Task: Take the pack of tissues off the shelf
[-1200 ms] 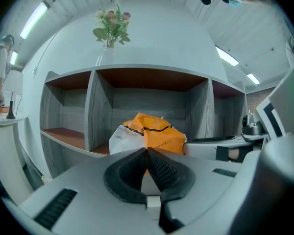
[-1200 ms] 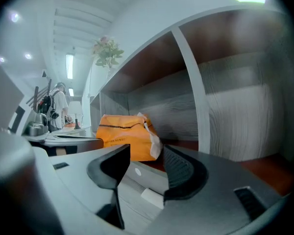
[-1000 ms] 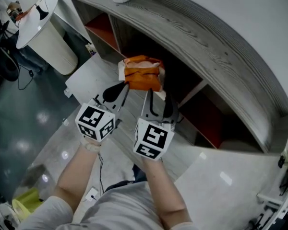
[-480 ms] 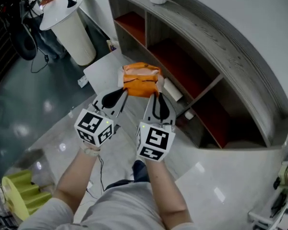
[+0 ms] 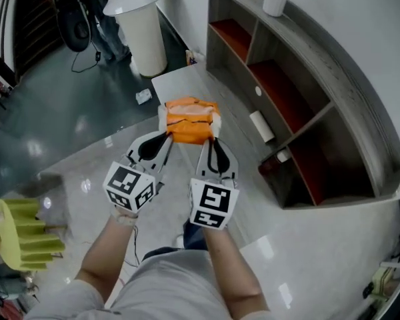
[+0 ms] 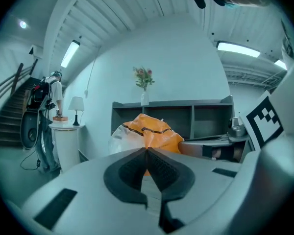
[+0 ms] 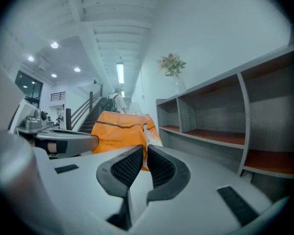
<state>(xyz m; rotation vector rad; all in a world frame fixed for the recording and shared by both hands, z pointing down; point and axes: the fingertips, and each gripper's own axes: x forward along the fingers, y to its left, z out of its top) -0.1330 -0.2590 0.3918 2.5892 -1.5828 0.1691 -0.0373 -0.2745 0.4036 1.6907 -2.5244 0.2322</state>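
The pack of tissues [image 5: 190,120] is off the shelf [image 5: 333,72]. The left fingers [image 5: 159,145] pinch it tight, and the right fingers [image 5: 217,153] are closing on it. Next, hold tight.

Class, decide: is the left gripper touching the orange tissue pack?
Touching. The left gripper view shows the left gripper with jaws shut on the tissue pack wrapper.

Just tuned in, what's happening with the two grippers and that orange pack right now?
A person holds the orange pack of tissues up between both grippers, out in front of the shelf and clear of it. The left gripper is shut on the pack's left edge. The right gripper is at the right edge, its jaws closing with the wrapper between them. The pack is off the shelf.
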